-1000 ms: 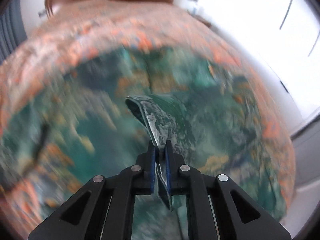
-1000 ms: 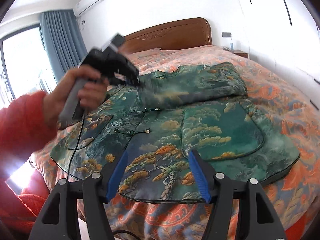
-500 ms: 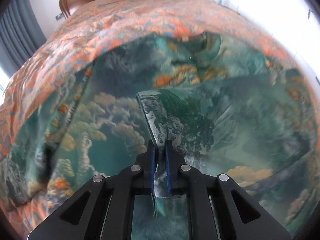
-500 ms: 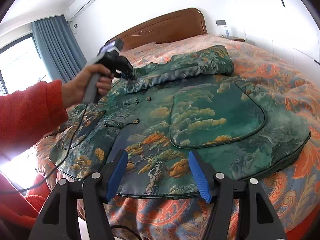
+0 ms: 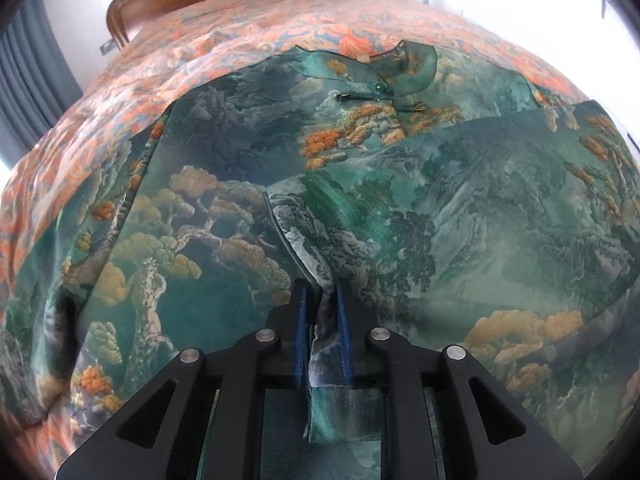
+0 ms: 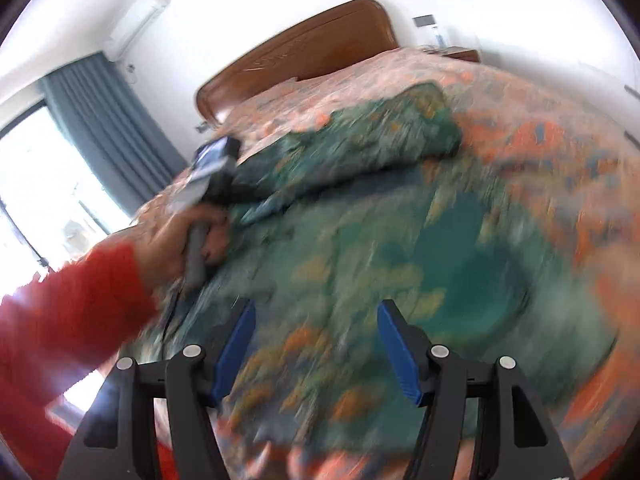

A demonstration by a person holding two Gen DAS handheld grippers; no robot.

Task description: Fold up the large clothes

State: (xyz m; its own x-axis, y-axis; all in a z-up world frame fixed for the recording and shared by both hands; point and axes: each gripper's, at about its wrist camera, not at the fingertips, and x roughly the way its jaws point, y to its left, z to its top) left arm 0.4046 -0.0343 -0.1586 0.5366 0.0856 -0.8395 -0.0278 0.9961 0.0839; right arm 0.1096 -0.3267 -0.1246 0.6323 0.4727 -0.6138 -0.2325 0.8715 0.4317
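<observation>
Your left gripper (image 5: 322, 304) has just been easing its jaws apart, with the sleeve edge (image 5: 320, 344) of the green jacket (image 5: 460, 208) between them, a gap showing at each pad. The jacket lies spread on the bed (image 5: 120, 104), collar (image 5: 384, 64) at twelve o'clock. Your right gripper (image 6: 316, 340) hangs over it, jaws spread and empty.

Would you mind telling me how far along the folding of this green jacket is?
Done: one sleeve is folded across the green brocade jacket on the bed. In hand: the left gripper, its jaws just opening, has the sleeve cuff loose between them. The right gripper hovers open and empty. Left: the other sleeve and the body folds.
</observation>
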